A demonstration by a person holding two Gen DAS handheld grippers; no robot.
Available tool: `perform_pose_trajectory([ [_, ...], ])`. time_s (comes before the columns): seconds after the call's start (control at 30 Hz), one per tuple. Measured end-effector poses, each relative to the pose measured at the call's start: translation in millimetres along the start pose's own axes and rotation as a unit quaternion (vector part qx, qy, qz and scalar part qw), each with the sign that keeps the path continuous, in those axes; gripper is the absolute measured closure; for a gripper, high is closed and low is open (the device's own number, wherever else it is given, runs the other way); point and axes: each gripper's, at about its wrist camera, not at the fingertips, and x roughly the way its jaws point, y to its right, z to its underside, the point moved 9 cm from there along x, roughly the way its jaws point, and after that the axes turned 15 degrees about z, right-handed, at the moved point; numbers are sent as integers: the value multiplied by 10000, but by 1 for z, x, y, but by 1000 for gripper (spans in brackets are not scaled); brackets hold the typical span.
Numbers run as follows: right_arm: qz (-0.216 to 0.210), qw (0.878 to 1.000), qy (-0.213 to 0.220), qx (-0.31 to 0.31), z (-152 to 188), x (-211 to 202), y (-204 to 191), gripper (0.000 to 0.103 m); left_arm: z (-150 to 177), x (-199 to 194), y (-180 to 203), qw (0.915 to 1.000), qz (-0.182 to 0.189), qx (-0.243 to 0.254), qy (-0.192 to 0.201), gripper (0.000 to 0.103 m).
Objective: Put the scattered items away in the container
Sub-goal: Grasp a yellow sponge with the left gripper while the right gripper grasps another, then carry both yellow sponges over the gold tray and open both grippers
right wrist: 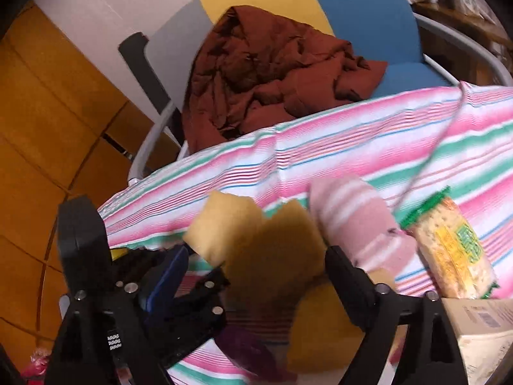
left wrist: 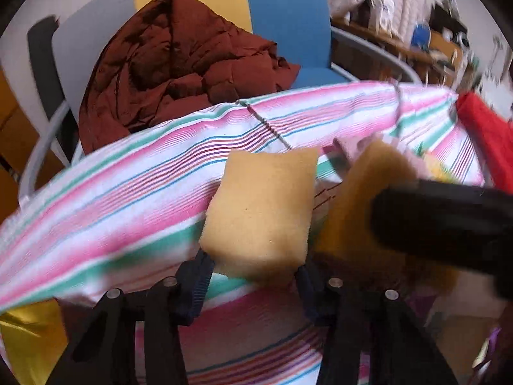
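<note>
The container is a soft bag of pink, green and white striped fabric (left wrist: 128, 192), also in the right wrist view (right wrist: 352, 141). My left gripper (left wrist: 256, 256) shows one yellow foam pad (left wrist: 259, 211) over the bag wall. My right gripper (right wrist: 272, 256) has yellow foam pads (right wrist: 282, 250) at the bag's mouth, beside a pink striped sock (right wrist: 356, 224); whether they pinch it is unclear. The right gripper's black body (left wrist: 449, 224) shows in the left view. A cracker packet (right wrist: 452, 250) lies inside the bag, right of the sock.
A blue chair (left wrist: 288, 25) behind the bag holds a crumpled maroon jacket (left wrist: 179, 73). A red cloth (left wrist: 487, 138) is at the right edge. A cardboard box (right wrist: 481, 330) sits at lower right. Orange wood panels (right wrist: 48, 128) stand left.
</note>
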Motion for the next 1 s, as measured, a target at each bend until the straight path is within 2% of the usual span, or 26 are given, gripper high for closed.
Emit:
perform_pose_trajectory([
  [0.03,109,9999,-66,12,2,4,2,17,3,-1,2,10000,65,-57,33,55],
  [0.2,272,9992,-131,258,-1,9,20,24,17,-9,10,9998,-95,13,181,56],
  [0.4,641,9976,-96,-246,3,19,16,31,34,-21,16,9989,-84,-274,361,57],
  [0.43,614,9978,-78,-249,3,19,16,38,35,-22,15,9987,-82,-330,383,57],
  [0.5,600,9979,-67,-219,2,18,19,42,41,-28,14,9983,-108,-417,402,57],
  [0.63,460,9988,-109,-111,2,16,22,47,51,-44,16,9977,-247,-394,496,57],
  [0.73,195,9998,-77,55,2,9,19,48,54,-63,16,9962,-352,-389,701,57],
  [1.0,-434,9987,211,139,-1,-14,-1,48,64,-114,5,9882,-277,-748,1309,57],
])
